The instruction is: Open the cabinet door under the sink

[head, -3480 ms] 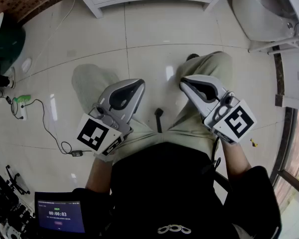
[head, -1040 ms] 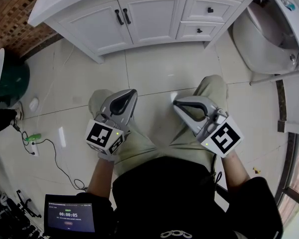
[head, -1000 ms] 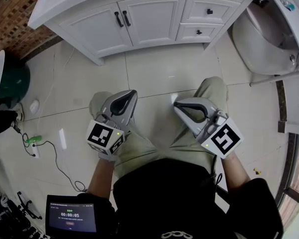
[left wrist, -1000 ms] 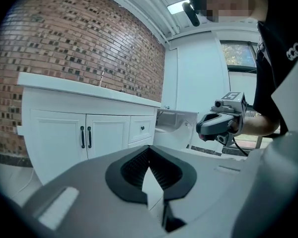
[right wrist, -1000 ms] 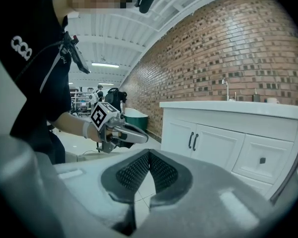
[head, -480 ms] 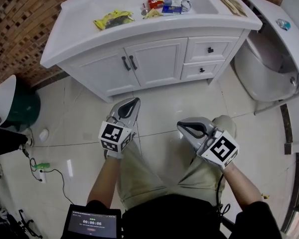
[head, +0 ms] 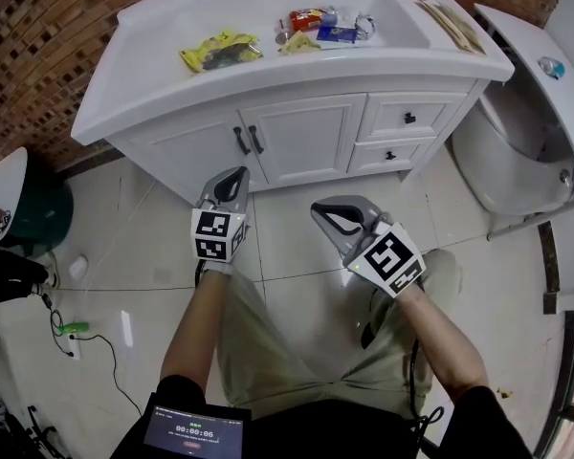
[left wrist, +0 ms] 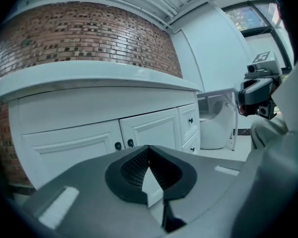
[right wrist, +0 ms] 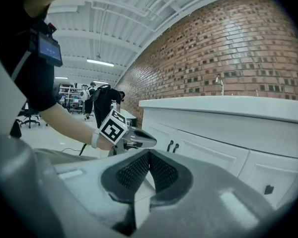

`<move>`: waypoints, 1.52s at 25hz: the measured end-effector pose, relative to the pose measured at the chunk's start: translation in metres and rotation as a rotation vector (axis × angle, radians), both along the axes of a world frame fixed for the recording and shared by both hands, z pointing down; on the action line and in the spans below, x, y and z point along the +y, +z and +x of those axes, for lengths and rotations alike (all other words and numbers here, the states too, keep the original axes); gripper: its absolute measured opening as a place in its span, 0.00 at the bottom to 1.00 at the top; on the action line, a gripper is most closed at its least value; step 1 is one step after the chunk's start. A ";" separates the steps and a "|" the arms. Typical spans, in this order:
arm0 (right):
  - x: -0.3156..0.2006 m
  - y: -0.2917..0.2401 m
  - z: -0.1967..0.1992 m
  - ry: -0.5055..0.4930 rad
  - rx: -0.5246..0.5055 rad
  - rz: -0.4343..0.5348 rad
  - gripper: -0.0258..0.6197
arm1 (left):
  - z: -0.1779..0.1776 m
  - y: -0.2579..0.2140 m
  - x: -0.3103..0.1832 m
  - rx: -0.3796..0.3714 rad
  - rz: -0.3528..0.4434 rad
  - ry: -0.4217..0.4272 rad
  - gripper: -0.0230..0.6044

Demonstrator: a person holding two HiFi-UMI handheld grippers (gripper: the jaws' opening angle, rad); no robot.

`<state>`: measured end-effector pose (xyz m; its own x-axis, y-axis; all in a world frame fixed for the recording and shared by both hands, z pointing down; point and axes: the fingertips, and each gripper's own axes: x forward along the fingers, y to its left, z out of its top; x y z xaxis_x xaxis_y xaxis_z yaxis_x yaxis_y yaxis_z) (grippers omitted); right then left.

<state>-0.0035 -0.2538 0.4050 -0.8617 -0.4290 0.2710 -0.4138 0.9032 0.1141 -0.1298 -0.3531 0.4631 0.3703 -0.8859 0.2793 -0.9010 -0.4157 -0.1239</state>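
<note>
The white vanity cabinet (head: 306, 137) stands under the sink (head: 297, 12). Its two doors meet at a pair of black handles (head: 248, 140), which also show in the left gripper view as handles (left wrist: 124, 144) and in the right gripper view as handles (right wrist: 173, 146). My left gripper (head: 235, 173) is shut and empty, low in front of the left door, a short way from the handles. My right gripper (head: 318, 208) is shut and empty, above the floor tiles before the right door. In each gripper view the jaws meet at their tips.
Two drawers with black knobs (head: 408, 118) fill the cabinet's right side. A toilet (head: 517, 151) stands right of it. A dark green bin (head: 24, 213) and a floor cable (head: 72, 328) lie at the left. Packets (head: 218, 51) lie in the sink. Brick wall behind.
The head view has lifted from the floor to the whole vanity. Both grippers have moved forward toward the cabinet doors, the left one closest to the handles. Jaws stayed shut.
</note>
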 end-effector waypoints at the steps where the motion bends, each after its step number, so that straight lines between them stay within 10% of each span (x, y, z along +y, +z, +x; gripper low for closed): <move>1: -0.007 0.004 -0.006 0.003 0.008 0.003 0.03 | -0.005 0.003 -0.007 -0.007 0.002 -0.017 0.06; 38: -0.048 0.072 -0.023 0.049 0.069 -0.128 0.03 | -0.037 0.078 -0.109 0.049 -0.141 -0.135 0.14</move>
<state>-0.0265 -0.3014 0.4771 -0.8179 -0.4287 0.3837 -0.4533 0.8909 0.0290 -0.1663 -0.4624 0.5407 0.2673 -0.8817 0.3887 -0.9532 -0.3011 -0.0274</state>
